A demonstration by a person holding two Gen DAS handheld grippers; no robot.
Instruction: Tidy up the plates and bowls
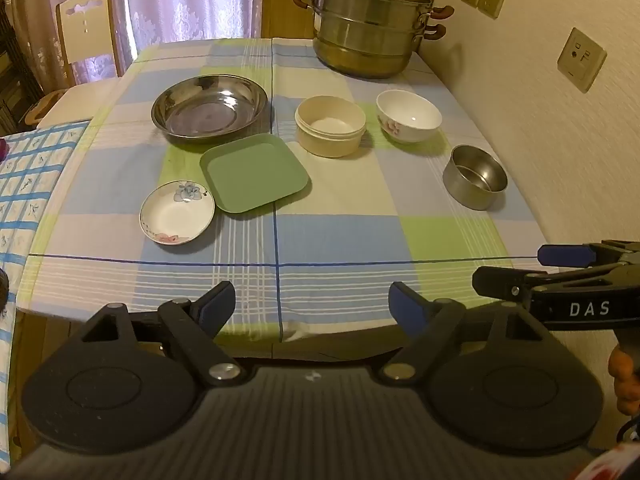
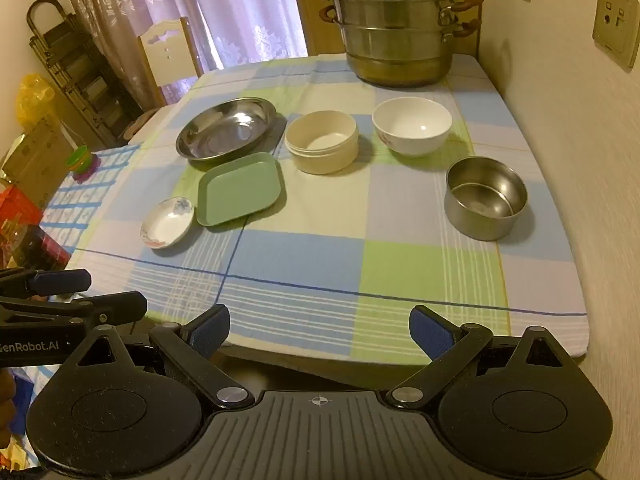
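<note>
While both grippers hang over the near table edge, nothing sits between their fingers. Left gripper [image 1: 312, 306]: jaws spread wide, empty, at the bottom of its own view.

Left to right across the checked tablecloth [image 1: 340, 240]:
- small white saucer with flower print [image 1: 177, 213], lower left of the group, just beside the next item.
- pale green square plastic plate [image 1: 255, 172], centre-left; its far corner sits close against the wide shallow steel basin [image 1: 209, 109] behind it.
- cream round plastic tub [image 1: 330, 126], centre, upright.
- white ceramic bowl with flower print [image 1: 409, 116], just right of the tub, apart from it.
- small straight-walled steel bowl [image 1: 475, 176], right side, near the wall, well apart.
- tiered steel steamer pot with lid [image 1: 370, 20], upper centre-right, at the far edge.

Right gripper [image 2: 319, 332]: jaws spread wide, empty, bottom of its own view.
</note>
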